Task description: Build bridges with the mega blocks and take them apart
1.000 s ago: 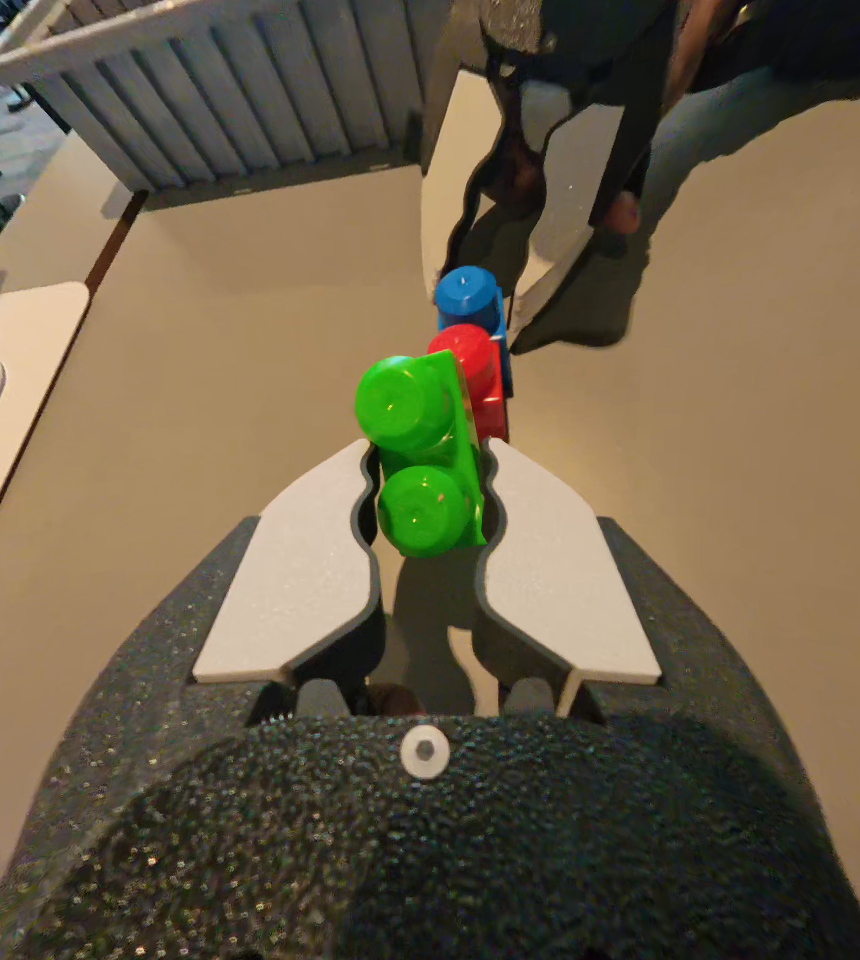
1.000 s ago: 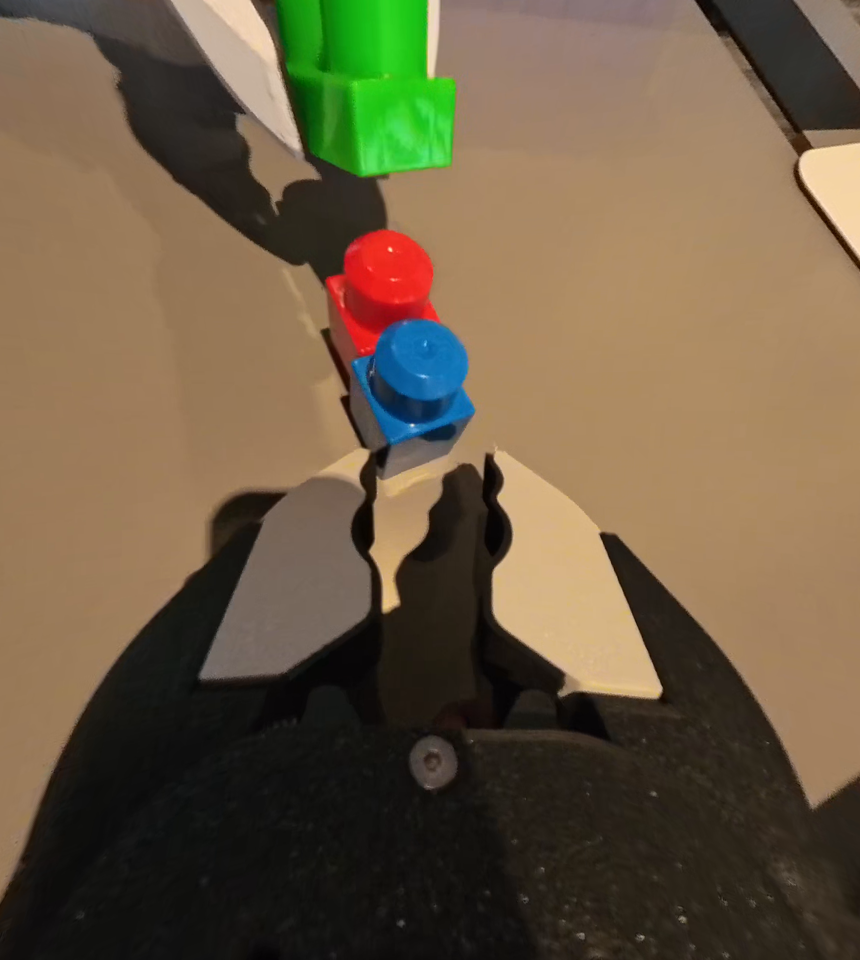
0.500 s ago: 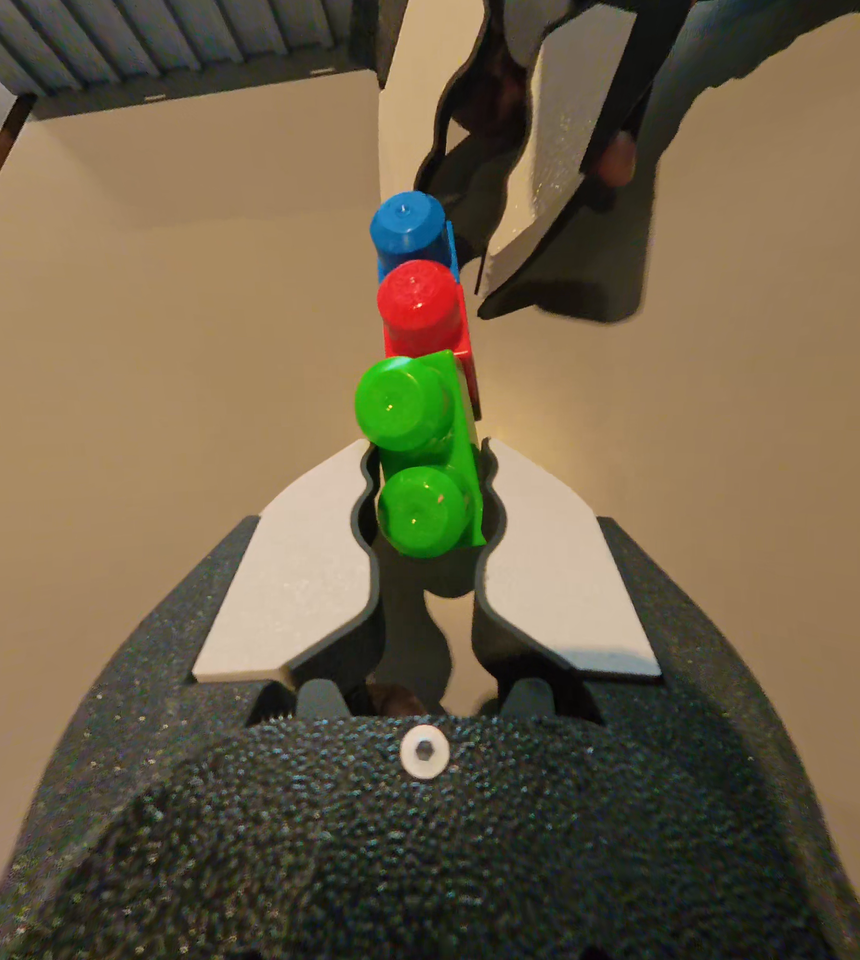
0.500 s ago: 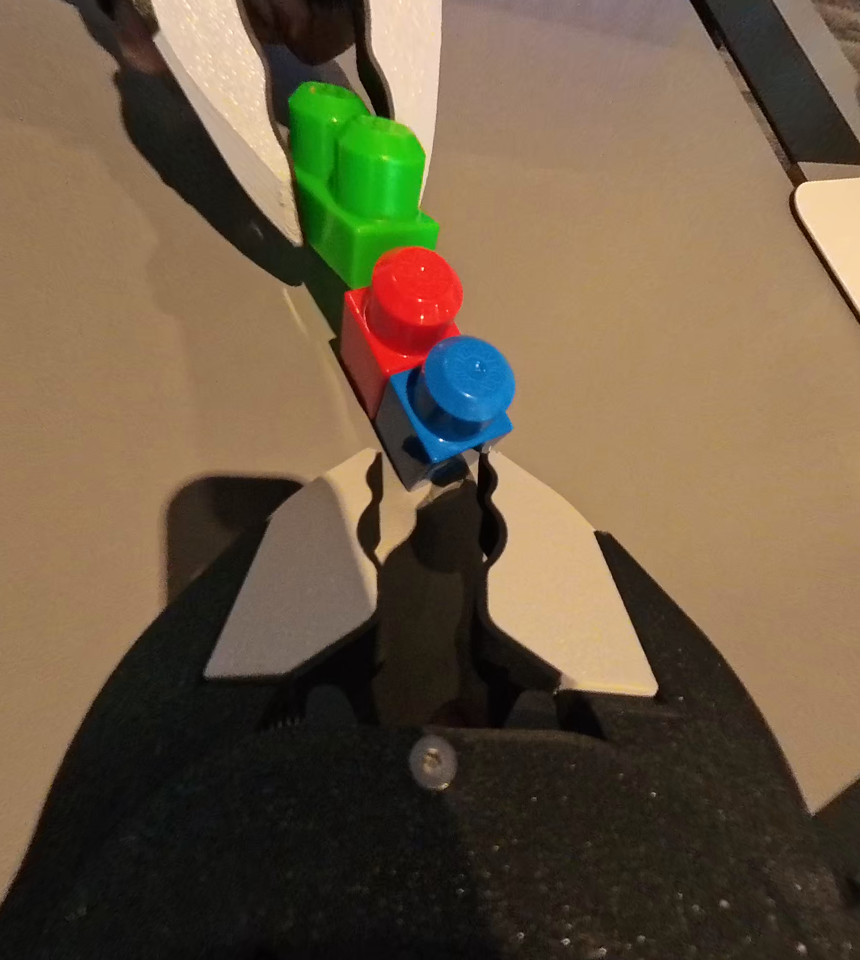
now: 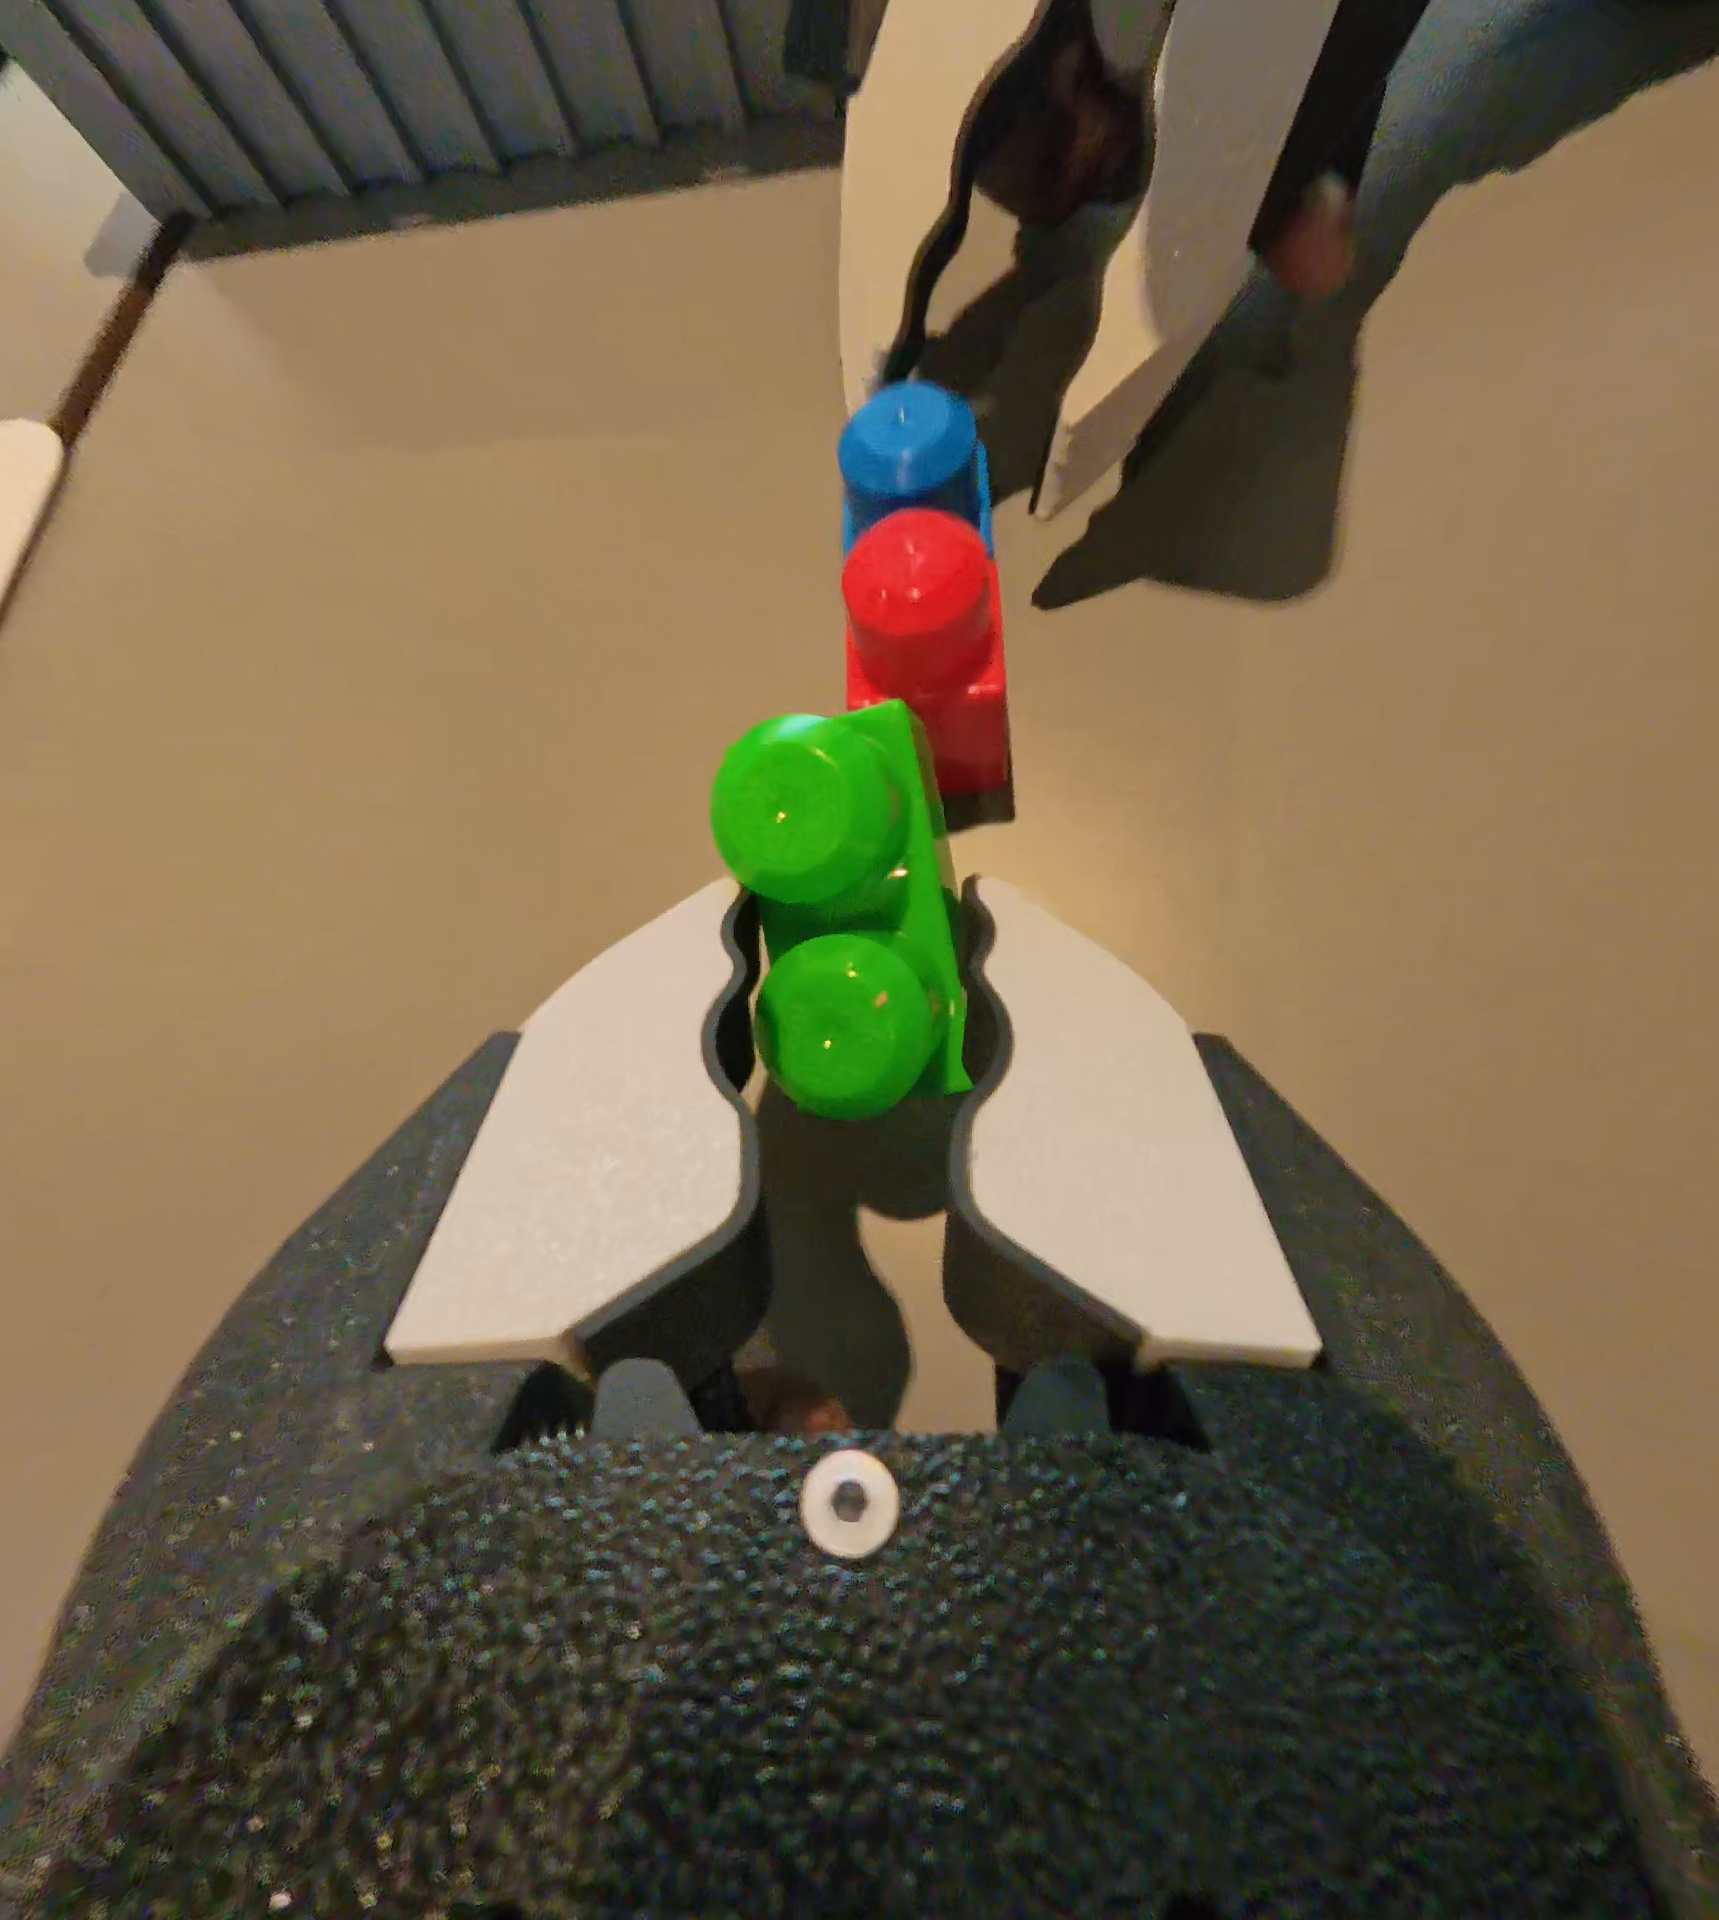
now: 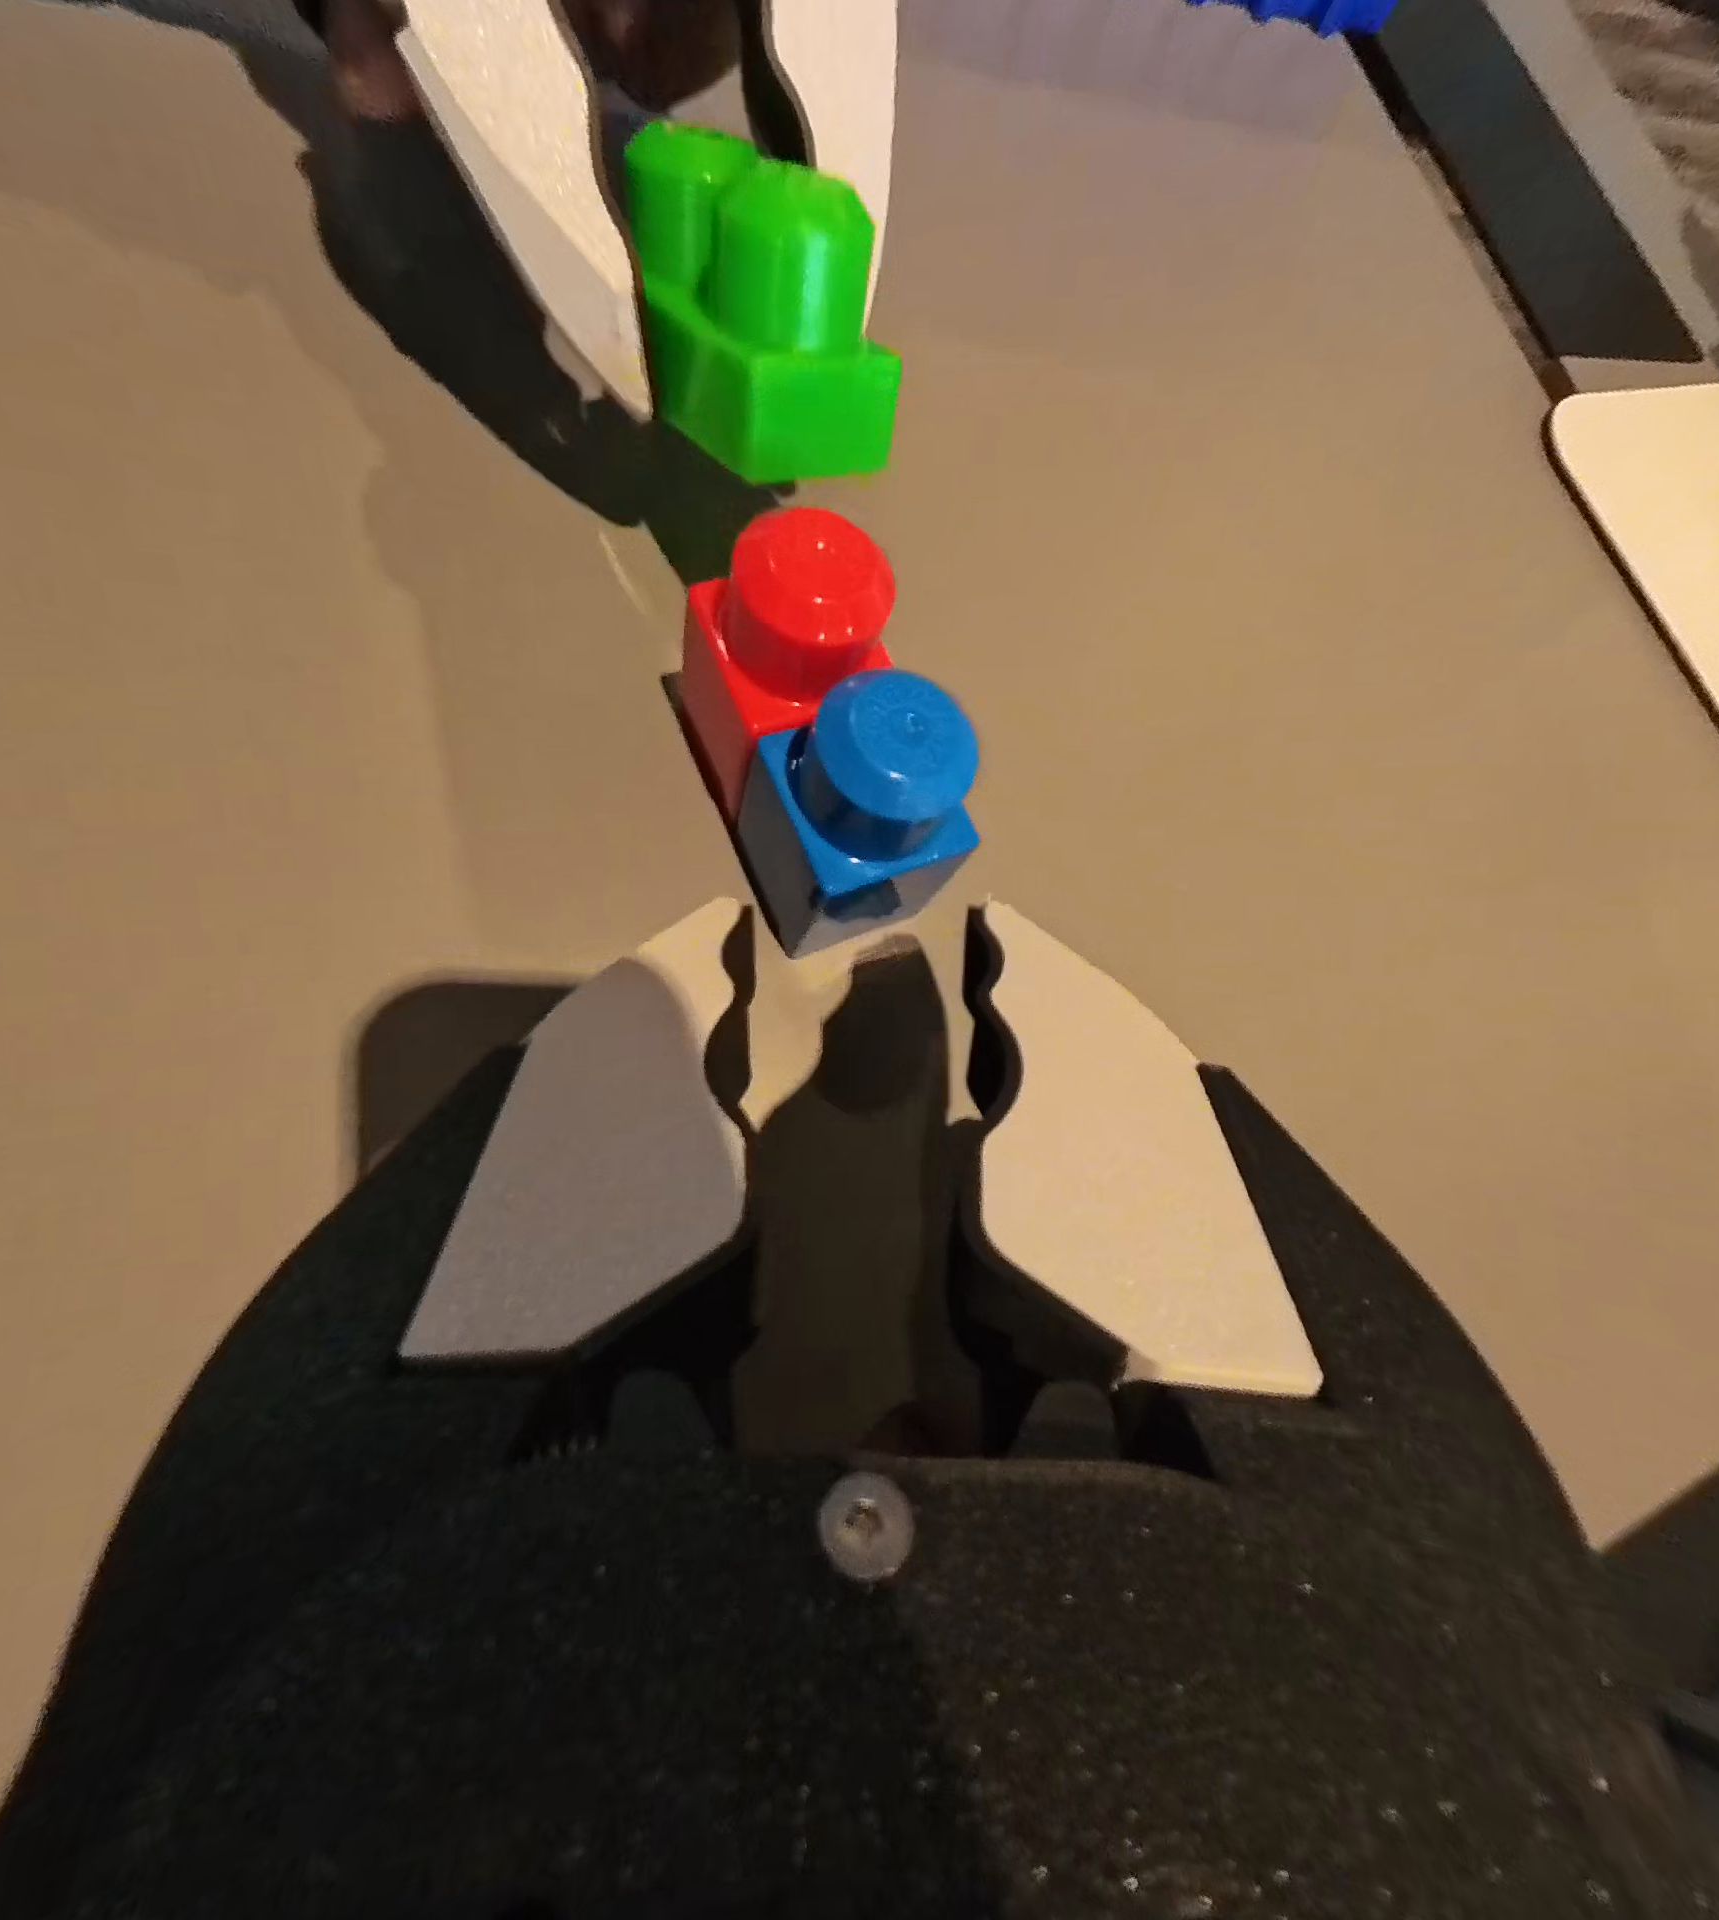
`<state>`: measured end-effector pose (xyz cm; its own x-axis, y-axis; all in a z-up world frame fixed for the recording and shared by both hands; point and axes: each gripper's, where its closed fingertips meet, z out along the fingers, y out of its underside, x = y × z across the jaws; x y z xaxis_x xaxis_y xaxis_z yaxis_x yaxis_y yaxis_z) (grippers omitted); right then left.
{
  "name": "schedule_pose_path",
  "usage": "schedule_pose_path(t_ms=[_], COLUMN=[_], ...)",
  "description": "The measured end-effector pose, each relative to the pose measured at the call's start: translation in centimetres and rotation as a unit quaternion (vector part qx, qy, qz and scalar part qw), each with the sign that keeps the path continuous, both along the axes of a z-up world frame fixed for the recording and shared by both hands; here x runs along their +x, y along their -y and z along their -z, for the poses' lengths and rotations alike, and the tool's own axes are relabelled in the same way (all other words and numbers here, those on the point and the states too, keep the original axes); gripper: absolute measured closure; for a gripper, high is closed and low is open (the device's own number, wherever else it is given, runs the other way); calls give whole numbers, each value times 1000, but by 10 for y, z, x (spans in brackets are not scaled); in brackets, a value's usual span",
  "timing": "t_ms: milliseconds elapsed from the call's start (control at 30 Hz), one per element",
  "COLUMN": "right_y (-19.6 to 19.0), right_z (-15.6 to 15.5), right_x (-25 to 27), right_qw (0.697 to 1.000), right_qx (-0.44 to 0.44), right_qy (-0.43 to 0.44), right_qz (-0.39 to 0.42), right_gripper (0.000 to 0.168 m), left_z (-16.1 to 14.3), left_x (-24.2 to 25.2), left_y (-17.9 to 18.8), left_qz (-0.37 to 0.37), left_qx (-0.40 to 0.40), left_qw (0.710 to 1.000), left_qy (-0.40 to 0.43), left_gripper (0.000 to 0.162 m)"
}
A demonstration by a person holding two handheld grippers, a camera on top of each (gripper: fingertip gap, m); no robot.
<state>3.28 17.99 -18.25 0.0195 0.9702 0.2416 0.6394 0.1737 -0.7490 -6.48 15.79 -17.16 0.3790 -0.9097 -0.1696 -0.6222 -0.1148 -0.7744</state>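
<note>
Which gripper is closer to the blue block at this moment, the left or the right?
The right. The right gripper is open with its fingertips just short of the blue block. The left gripper, shut on the green block, is farther away, beyond the red block.

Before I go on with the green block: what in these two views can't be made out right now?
- Underside of the green block: faces away in both views.
- Left gripper pad contact: hidden by the block's studs.
- Whether the red block and blue block touch: the studs overlap the seam.
- Blue item at the right wrist view's top edge: cut off.
</note>
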Motion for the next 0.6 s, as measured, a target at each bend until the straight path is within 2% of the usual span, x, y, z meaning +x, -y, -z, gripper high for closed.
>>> schedule_pose_path(t_ms=[133,300,467,600], right_y=[1,9,10,8], right_z=[-23,-45,-39,-35], right_x=[1,-8,-10,-8], right_qw=[999,993,992,991], right_qx=[-15,-38,-30,-42], right_qy=[-47,-103,-112,-119], right_qz=[-9,-35,-48,-53], right_gripper=[126,122,114,108], left_z=[-31,-49,-38,-33], left_x=[11,42,59,65], left_y=[2,-6,-20,-24], left_qz=[10,27,30,34], left_qx=[11,1,-21,-28], left_qw=[999,1000,996,993], left_qy=[40,3,-83,-112], left_gripper=[126,126,126,126])
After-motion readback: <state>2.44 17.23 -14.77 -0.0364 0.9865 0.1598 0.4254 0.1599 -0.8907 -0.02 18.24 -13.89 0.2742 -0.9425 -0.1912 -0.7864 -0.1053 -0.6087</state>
